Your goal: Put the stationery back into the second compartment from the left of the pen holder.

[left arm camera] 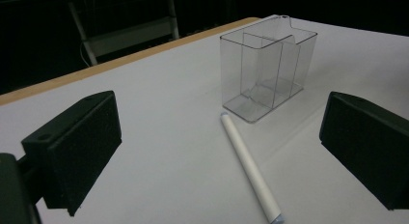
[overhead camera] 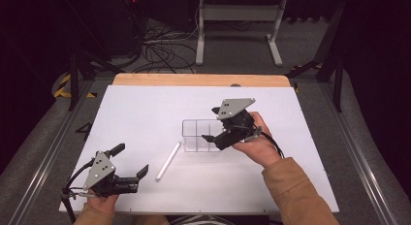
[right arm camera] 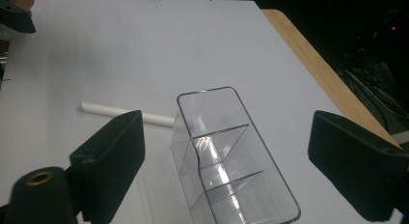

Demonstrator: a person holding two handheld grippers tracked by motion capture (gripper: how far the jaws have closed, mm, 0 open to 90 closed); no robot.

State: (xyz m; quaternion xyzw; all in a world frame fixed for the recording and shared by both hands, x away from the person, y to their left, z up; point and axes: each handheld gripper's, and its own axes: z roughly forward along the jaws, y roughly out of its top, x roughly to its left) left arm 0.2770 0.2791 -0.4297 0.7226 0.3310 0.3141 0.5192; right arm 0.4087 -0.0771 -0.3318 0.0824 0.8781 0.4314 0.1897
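The right gripper (overhead camera: 212, 124) hangs wide open, empty, over the clear plastic compartment box (right arm camera: 231, 166); the left gripper (overhead camera: 131, 162), gaping and empty, should probably straddle the white cylindrical stick (left arm camera: 251, 168) squarely before closing.

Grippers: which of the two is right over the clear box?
The right gripper, over the clear box. The left gripper waits near the table's front edge.

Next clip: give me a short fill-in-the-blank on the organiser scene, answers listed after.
1. The clear organiser stands ____ on the white table.
2. The white marker lies ____ the organiser.
3. The right gripper hovers above the organiser with its jaws ____.
4. The left gripper holds ____.

Missing words: upright; outside; open; nothing
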